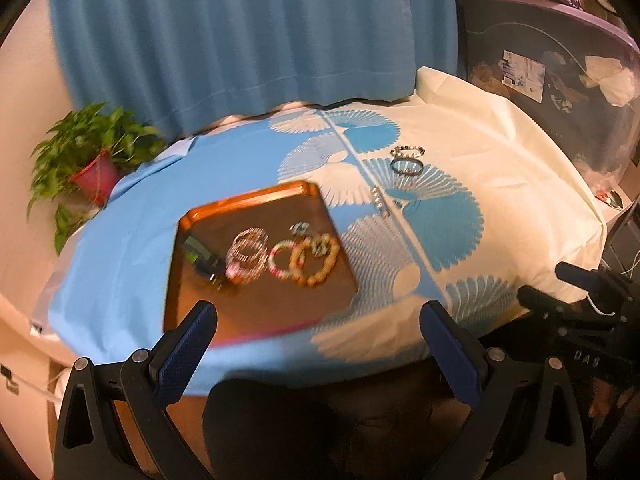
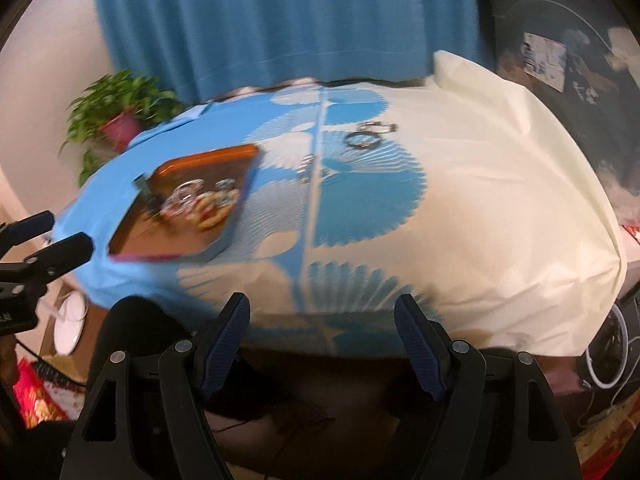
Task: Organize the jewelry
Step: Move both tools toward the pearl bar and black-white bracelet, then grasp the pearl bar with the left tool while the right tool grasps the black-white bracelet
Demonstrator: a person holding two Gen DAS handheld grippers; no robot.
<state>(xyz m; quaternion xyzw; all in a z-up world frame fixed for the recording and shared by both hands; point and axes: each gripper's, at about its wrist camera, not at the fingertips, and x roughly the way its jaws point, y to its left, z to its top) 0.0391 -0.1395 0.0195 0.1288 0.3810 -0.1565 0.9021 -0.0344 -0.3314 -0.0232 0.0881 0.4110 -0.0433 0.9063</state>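
Note:
An orange-brown tray (image 1: 256, 308) lies on the blue side of the tablecloth. It holds silver bangles (image 1: 246, 256), a pink-and-white beaded bracelet (image 1: 280, 262), a wooden bead bracelet (image 1: 318, 266) and a dark green object (image 1: 198, 256). Two silver bracelets (image 1: 406, 160) and a small silver piece (image 1: 379, 200) lie loose on the cloth further back. My left gripper (image 1: 318, 320) hovers open at the table's near edge, in front of the tray, with nothing between its fingers. My right gripper (image 2: 324, 308) is open and empty too, right of the tray (image 2: 208, 155), with the loose bracelets (image 2: 366, 136) beyond it.
A potted plant (image 1: 96, 152) stands at the back left and a blue curtain (image 1: 248, 40) hangs behind the table. A clear storage bin (image 1: 560, 92) sits at the right. A white plate (image 2: 70, 328) lies low at the left. The cream cloth (image 2: 500, 200) drapes over the right edge.

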